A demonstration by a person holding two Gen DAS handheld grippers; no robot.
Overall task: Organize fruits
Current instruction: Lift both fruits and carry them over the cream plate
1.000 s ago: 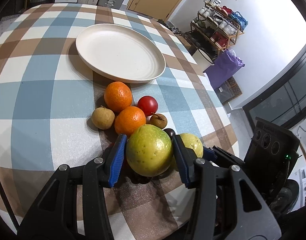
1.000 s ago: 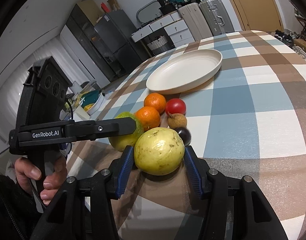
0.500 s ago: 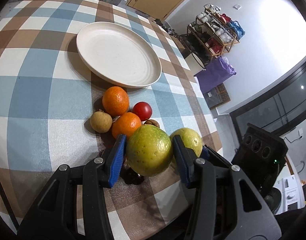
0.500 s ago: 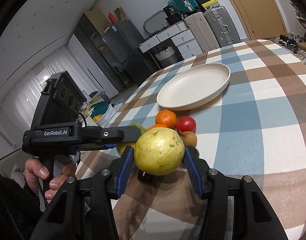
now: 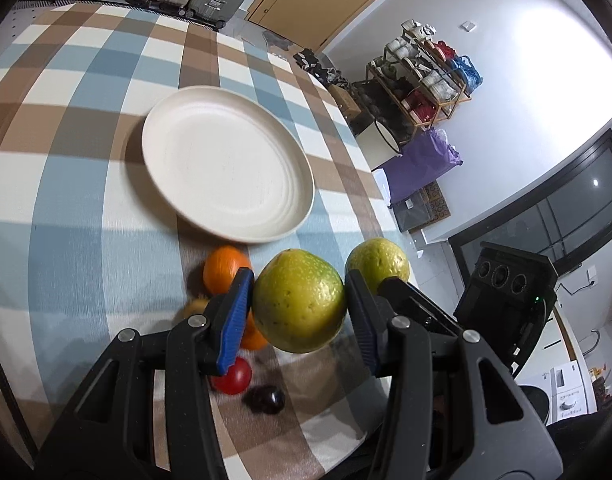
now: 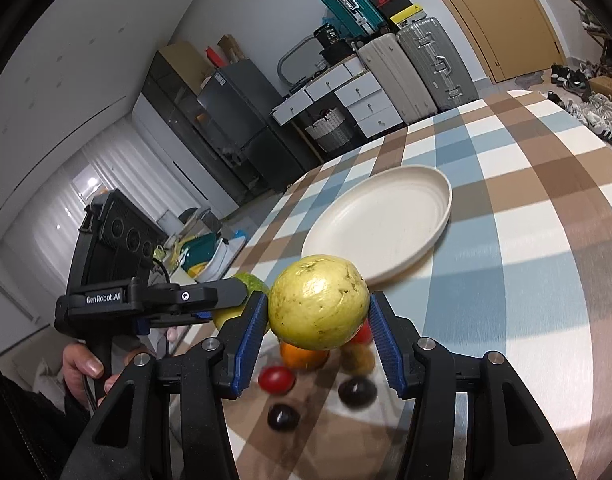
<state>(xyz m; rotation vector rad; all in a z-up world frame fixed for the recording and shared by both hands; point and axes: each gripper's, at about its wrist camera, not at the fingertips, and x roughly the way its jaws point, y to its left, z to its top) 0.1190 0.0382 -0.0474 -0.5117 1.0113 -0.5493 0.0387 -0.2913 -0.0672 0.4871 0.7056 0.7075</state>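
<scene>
Green guava point(image 5: 298, 301): pinched between left gripper point(image 5: 298, 312) fingers, held above desk point(image 5: 66, 216).
Yellow guava point(image 6: 317, 301): pinched between right gripper point(image 6: 317, 334) fingers, also off the desk.
Plate point(image 5: 226, 164): cream, just beyond both fruits.
Desk, below: oranges point(image 5: 222, 263), red fruit point(image 5: 233, 376), dark fruit point(image 5: 264, 399).

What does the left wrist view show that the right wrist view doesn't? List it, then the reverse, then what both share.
Only the left wrist view: a shelf rack, a purple bag.

Only the right wrist view: suitcases, a white drawer unit, the hand holding the left gripper.

Both: the plate, the checked tablecloth, the green guava, the yellow guava, a red fruit.
</scene>
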